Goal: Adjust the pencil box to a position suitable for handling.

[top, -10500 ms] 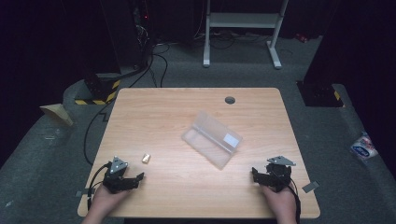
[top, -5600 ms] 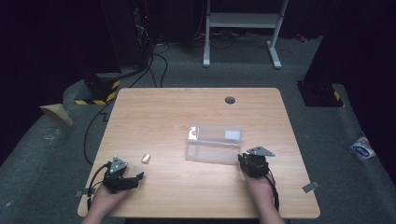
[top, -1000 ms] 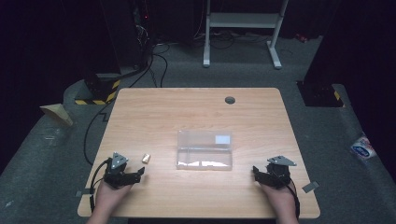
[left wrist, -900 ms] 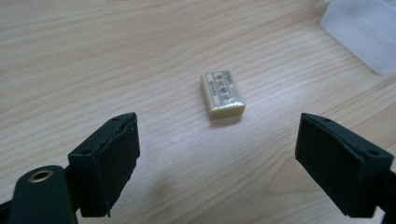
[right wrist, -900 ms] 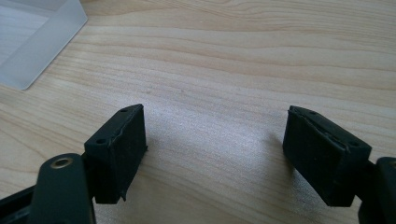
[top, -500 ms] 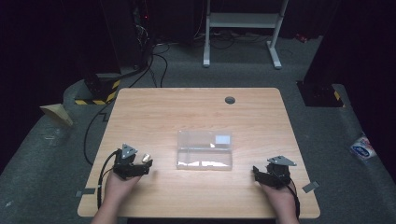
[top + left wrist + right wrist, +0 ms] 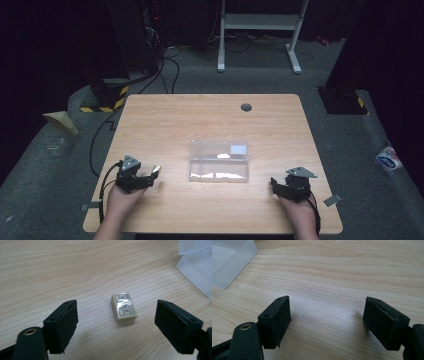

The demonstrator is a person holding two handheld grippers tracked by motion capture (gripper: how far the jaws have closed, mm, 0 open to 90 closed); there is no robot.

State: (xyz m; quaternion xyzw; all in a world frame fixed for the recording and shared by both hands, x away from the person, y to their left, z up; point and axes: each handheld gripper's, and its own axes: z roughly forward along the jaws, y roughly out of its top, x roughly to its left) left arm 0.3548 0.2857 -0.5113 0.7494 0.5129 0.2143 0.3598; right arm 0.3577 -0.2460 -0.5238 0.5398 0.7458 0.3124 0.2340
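Pale wood-grain table, light tan with fine darker streaks. The little eraser is cream, its glossy wrapper printed with dark lettering. The box is clear, frosty white. Both tongs are matt black.

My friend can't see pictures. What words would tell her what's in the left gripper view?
A small cream eraser in a shiny printed wrapper lies on a pale wooden table, between the two black jaws of the left hand-held gripper, which have just been closing but do not touch it. The corner of a clear plastic box shows at the top right.
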